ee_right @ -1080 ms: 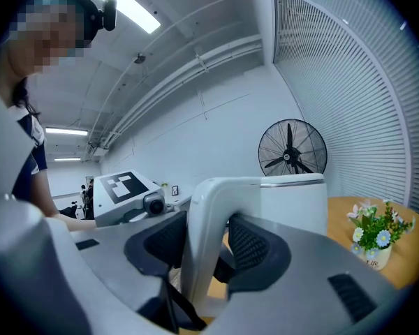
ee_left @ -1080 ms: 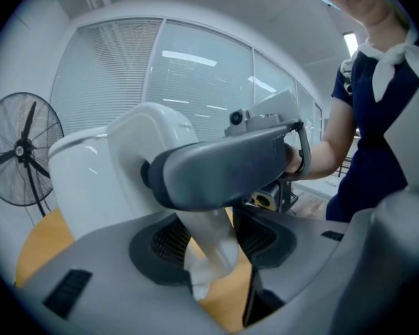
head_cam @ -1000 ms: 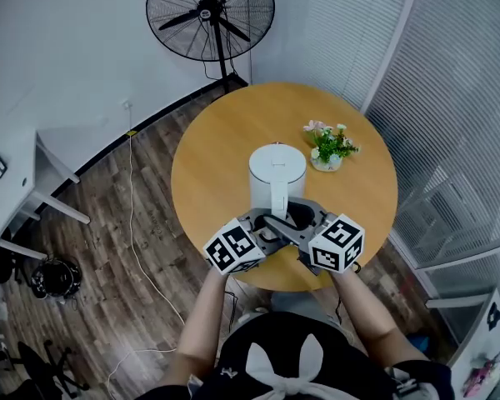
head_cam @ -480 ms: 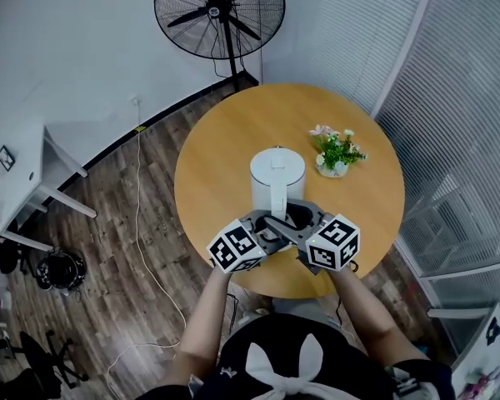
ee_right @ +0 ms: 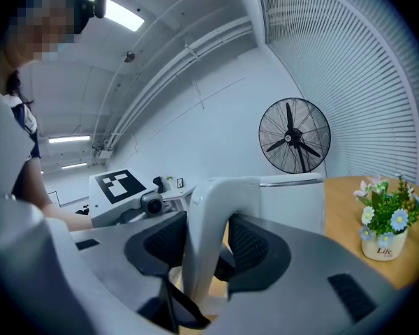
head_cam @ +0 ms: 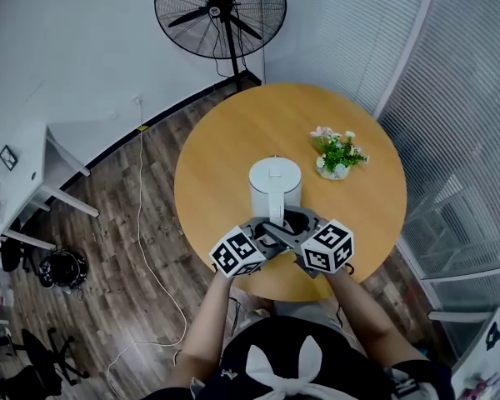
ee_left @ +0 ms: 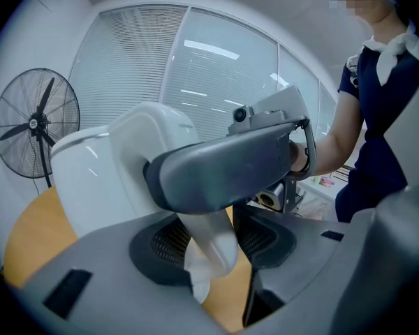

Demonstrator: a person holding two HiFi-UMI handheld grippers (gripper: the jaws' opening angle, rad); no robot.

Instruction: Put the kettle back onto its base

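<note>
So the person has the white kettle (head_cam: pixel 275 186) around the middle of the frame, low over the round table (head_cam: pixel 225 132). Both claws are clamped on its handle (ee_right: pixel 208 215) from opposite sides. The left claw (ee_left: pixel 211 246) has the handle squeezed between its mesh pads, and the right claw (ee_right: pixel 208 243) grips the upright part. No base shows up in any view, so there's no telling whether the kettle is seated yet. Best guess is it's at the set-down stage, with seating it and letting go left to do. Material-wise, the kettle's a smooth, glossy, plastic-looking cylinder with a flat lid and a thick curved handle. The claw pads are dark with a fine grid texture, and the table is matte warm wood. A little potted plant (head_cam: pixel 337 152) sits off to the right, well apart from the kettle.
</note>
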